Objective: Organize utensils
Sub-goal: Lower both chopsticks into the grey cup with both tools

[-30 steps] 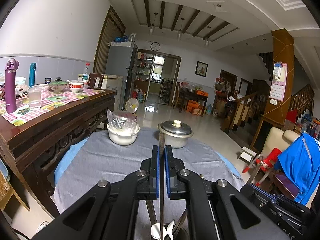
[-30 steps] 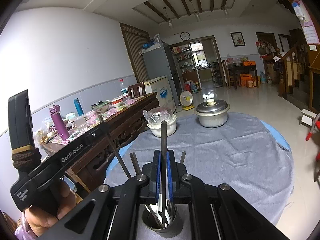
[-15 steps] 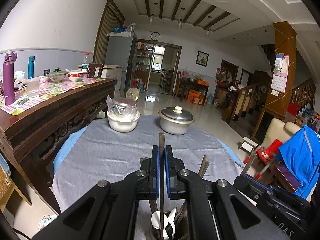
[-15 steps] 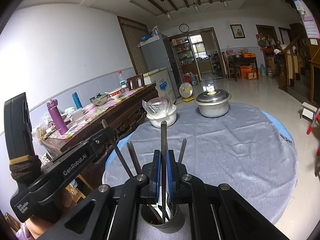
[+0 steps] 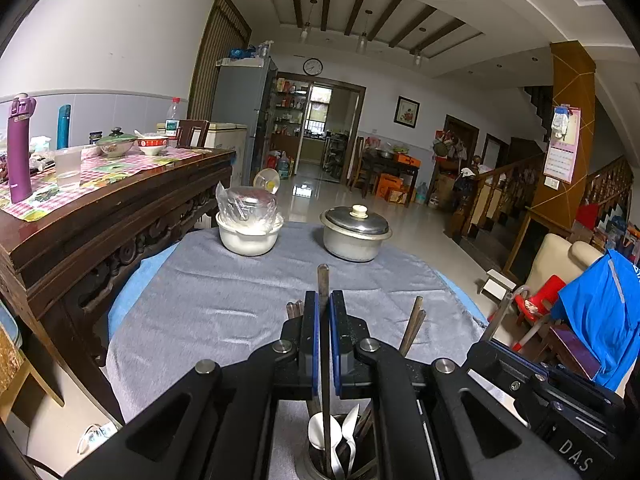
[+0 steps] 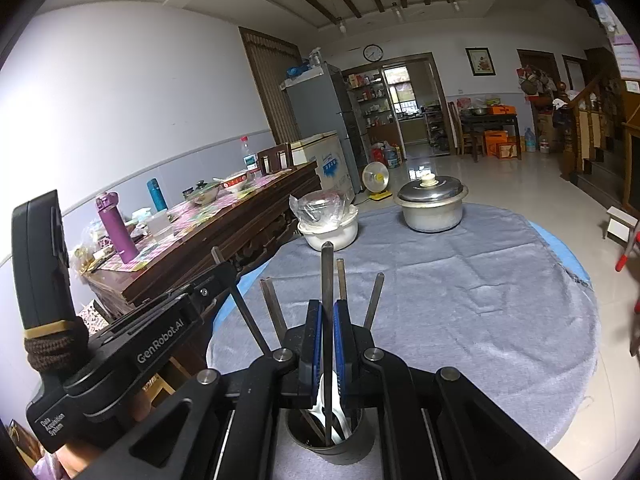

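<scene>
A dark metal utensil cup (image 6: pixel 326 438) stands on the grey cloth at the table's near edge, with spoons and several chopsticks (image 6: pixel 374 300) in it. It also shows in the left wrist view (image 5: pixel 340 460). My left gripper (image 5: pixel 324 322) is shut on a dark upright chopstick (image 5: pixel 323 280) whose lower end reaches down into the cup. My right gripper (image 6: pixel 327 326) is shut on another dark chopstick (image 6: pixel 327 268), also held upright with its lower end in the cup. The left gripper's body (image 6: pixel 120 344) shows beside the right one.
A white bowl covered with plastic (image 5: pixel 248 226) and a lidded steel pot (image 5: pixel 355 232) stand at the table's far side. The round table (image 6: pixel 480 280) carries a grey cloth. A dark wooden sideboard (image 5: pixel 100 208) with bottles and bowls runs along the left.
Both grippers have sunk a little with their chopsticks over the cup, so more of the cup and the other chopsticks shows. Both stay shut.
</scene>
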Motion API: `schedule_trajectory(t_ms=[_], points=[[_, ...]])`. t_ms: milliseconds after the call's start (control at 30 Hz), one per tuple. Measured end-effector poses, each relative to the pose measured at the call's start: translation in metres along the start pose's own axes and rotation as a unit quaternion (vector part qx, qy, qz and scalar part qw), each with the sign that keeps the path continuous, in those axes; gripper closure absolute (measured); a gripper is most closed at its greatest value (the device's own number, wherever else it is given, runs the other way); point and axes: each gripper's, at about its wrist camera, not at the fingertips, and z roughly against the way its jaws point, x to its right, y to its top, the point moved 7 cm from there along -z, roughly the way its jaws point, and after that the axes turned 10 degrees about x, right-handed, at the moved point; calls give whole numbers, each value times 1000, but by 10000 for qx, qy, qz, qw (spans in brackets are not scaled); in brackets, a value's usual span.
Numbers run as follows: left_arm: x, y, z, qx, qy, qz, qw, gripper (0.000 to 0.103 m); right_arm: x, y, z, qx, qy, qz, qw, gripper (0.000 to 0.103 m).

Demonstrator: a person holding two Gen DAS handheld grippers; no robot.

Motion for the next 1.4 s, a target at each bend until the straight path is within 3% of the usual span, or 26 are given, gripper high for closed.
schedule_trajectory(t_ms=[1033, 1300, 1367, 1400], points=[[-3, -15, -12, -377, -131, -15, 9992, 98, 1, -14, -23, -361, 39, -60, 9993, 95], [4, -23, -17, -568, -228, -88, 9981, 98, 16, -20, -33, -495, 54, -392, 9980, 94], [5, -25, -17, -614, -251, -103, 9977, 94, 22, -20, -33, -490, 76, -528, 9974, 92], [5, -25, -18, -644, -262, -99, 9975, 84, 25, -20, -32, -474, 77, -594, 9971, 89]])
